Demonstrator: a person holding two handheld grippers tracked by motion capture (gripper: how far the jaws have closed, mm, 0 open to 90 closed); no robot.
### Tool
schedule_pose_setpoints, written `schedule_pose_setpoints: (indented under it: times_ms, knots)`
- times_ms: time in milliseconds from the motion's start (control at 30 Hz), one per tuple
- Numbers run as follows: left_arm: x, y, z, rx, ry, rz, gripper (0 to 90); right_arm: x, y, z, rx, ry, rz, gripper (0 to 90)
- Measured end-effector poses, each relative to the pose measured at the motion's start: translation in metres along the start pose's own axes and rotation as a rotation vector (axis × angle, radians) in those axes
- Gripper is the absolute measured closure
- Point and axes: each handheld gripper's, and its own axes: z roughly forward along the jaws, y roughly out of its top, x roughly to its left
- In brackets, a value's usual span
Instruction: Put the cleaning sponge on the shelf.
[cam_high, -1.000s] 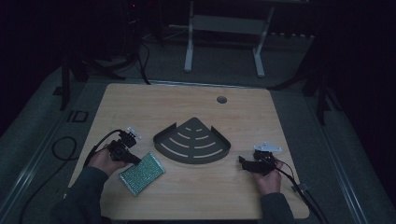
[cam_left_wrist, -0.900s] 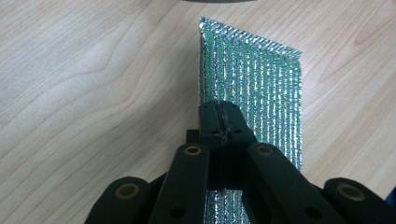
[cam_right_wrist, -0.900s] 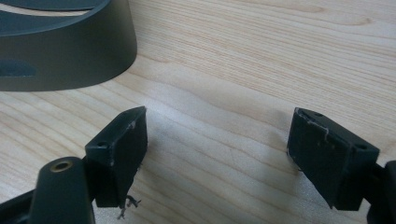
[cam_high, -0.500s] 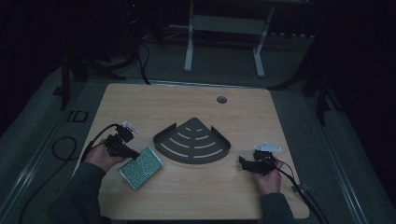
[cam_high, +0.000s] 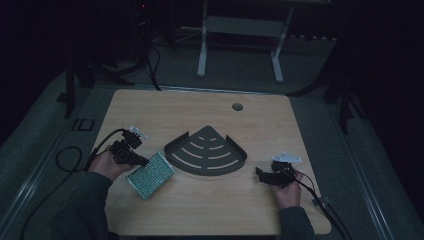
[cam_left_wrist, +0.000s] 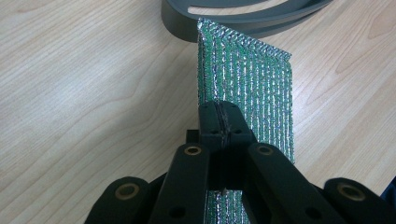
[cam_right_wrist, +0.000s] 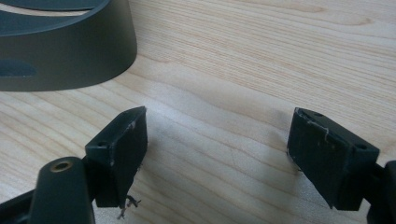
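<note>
pad: we have the green glittery scrub pad (cam_left_wrist: 254, 93) pinched at its near edge, so the rest hangs free in front of the jaws and its far corner can lead.
pad position: in the high view the pad (cam_high: 151, 174) sits off the front-left side of the table, just beside the tray's left corner; whether its far edge touches the wood we cannot tell.
left gripper: left gripper (cam_left_wrist: 219, 122) clenched on the pad, jaws pressed together with the thin sheet between them. An edge grip suits a floppy flat thing; it leaves the face clear for laying down.
left hand: our left hand (cam_high: 107, 162) holds the gripper (cam_high: 145, 161) pointing toward the tray, so we judge the pad is headed there.
tray: dark fan-shaped slotted tray (cam_high: 206, 151) mid-table, flat, with a raised wall (cam_left_wrist: 180, 23) that the pad's far corner overlaps in the left gripper view. We judge the pad must clear that wall.
right gripper: right gripper (cam_right_wrist: 217, 154) released, jaws wide apart over bare wood, nothing between them. It is parked near the tray's right end (cam_right_wrist: 65, 46), probably ready to steady it.
right hand: our right hand (cam_high: 286, 187) rests at the front right, well apart from the pad.
table: light wood table (cam_high: 300, 125), a round cable hole (cam_high: 237, 106) at the far edge.
</note>
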Motion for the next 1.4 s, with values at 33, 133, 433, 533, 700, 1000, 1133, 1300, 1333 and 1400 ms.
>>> schedule_pose_setpoints:
  times_ms: [33, 133, 433, 533, 700, 1000, 1133, 1300, 1333, 1400]
  knots:
    - [0.000, 0.000, -0.001, 0.000, 0.000, 0.002, 90.0, 0.000, 0.000, 0.000, 0.000, 0.000, 0.000, 19.8]
    - [0.000, 0.002, -0.003, -0.009, 0.001, 0.001, 90.0, 0.000, 0.000, 0.000, 0.000, 0.000, 0.001, 19.8]
    - [-0.001, 0.011, -0.012, -0.020, 0.008, 0.012, 90.0, 0.000, 0.000, 0.000, 0.000, 0.000, 0.001, 19.7]
    - [-0.001, 0.013, -0.016, -0.027, 0.010, 0.014, 90.0, 0.000, 0.000, 0.000, 0.000, 0.000, 0.001, 19.8]
    - [-0.001, 0.017, -0.019, -0.029, 0.015, 0.021, 89.9, 0.000, 0.000, 0.000, 0.000, 0.000, 0.000, 19.7]
    - [-0.003, 0.024, -0.024, -0.035, 0.020, 0.026, 90.0, 0.000, 0.000, 0.000, 0.000, 0.000, -0.001, 19.7]
    - [-0.003, 0.029, -0.026, -0.039, 0.023, 0.033, 89.9, 0.000, 0.000, 0.000, 0.000, 0.000, -0.001, 19.7]
    - [-0.005, 0.035, -0.029, -0.042, 0.030, 0.042, 89.9, 0.000, 0.000, 0.000, 0.000, 0.000, -0.001, 19.7]
    - [-0.005, 0.036, -0.030, -0.042, 0.031, 0.045, 89.9, 0.000, 0.000, 0.000, 0.000, 0.000, 0.001, 19.8]
    - [-0.006, 0.039, -0.031, -0.045, 0.038, 0.046, 89.9, 0.000, 0.000, 0.000, 0.001, 0.000, 0.001, 19.8]
